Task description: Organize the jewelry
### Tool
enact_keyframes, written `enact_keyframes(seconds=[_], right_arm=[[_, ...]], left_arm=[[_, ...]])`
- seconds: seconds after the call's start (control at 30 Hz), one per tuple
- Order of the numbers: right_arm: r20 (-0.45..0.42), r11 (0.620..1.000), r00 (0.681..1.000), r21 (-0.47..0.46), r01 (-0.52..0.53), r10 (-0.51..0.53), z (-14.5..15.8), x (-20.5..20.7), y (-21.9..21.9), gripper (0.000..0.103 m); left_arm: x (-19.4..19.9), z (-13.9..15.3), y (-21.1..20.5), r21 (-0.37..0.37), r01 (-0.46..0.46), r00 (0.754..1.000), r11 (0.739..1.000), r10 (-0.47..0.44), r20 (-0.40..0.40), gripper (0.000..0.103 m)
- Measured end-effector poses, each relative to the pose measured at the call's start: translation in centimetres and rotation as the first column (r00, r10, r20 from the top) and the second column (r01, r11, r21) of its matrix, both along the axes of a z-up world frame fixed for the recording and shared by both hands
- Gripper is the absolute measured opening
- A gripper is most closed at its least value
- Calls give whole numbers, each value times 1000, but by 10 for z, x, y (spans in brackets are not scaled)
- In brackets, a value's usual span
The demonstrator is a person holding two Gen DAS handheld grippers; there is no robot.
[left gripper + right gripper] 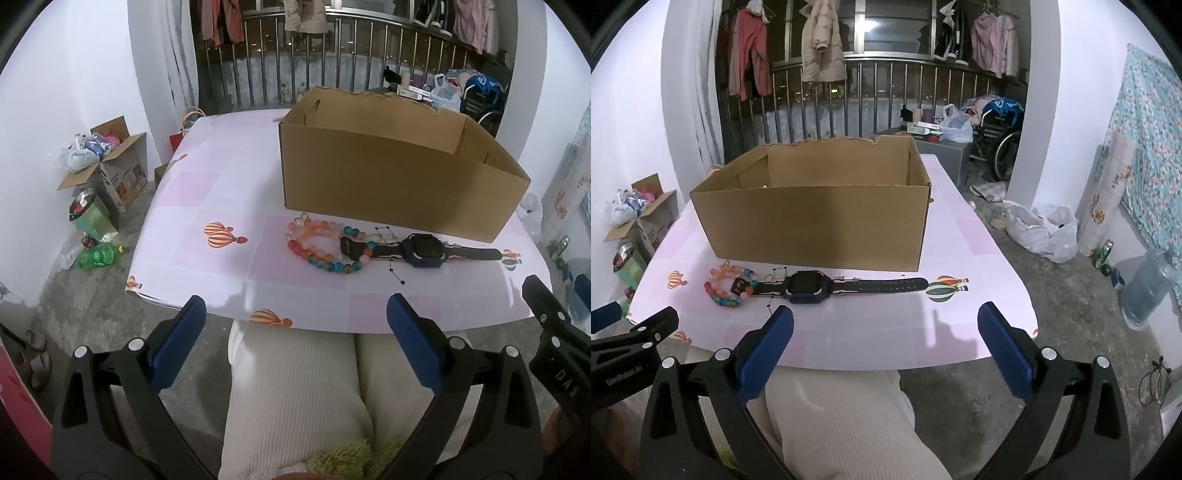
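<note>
Your left gripper (295,325) has its jaws wide apart and holds nothing. Your right gripper (886,328) is the same: jaws wide, nothing in them. Both hang just off the near edge of the pink checked worktop (207,192), above your lap.

Look forward from the left jaws. The string of bright round glass beads (325,242) lies a little to the right, curled in loops. From the right jaws, the dark blue watch with a long black strap (809,286) lies ahead and a bit left. Its strap runs side to side, across your jaws. One strap end rests on the beads.

Behind both sits the open brown cardboard box (820,218), its near wall close to them. I think the left gripper is nearer the beads and the right one nearer the watch.
</note>
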State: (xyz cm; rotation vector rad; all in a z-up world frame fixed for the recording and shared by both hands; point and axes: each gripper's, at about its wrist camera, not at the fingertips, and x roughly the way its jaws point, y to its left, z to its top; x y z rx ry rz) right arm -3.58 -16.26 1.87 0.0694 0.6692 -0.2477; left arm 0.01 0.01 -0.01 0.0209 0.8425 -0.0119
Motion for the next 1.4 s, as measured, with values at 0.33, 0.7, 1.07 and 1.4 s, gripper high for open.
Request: enact_keyframes(seconds=[0.33, 0.7, 1.07, 1.4], right_arm=[[1, 1000, 1000, 6, 13, -13, -2, 0, -1, 97], [-12, 1000, 1000, 16, 20, -20, -2, 0, -5, 97], [-24, 999, 1000, 28, 18, -17, -3, 2, -9, 97], [-25, 999, 1000, 28, 19, -18, -5, 4, -9, 97]], left_arm=[[3, 1, 8, -10, -9, 1000, 1000, 8, -12, 94], [3, -6, 6, 3, -21, 1000, 1000, 21, -22, 95], [6, -8, 9, 4, -38, 999, 999, 38, -26, 95], [6, -8, 9, 3, -41, 999, 999, 41, -25, 95]])
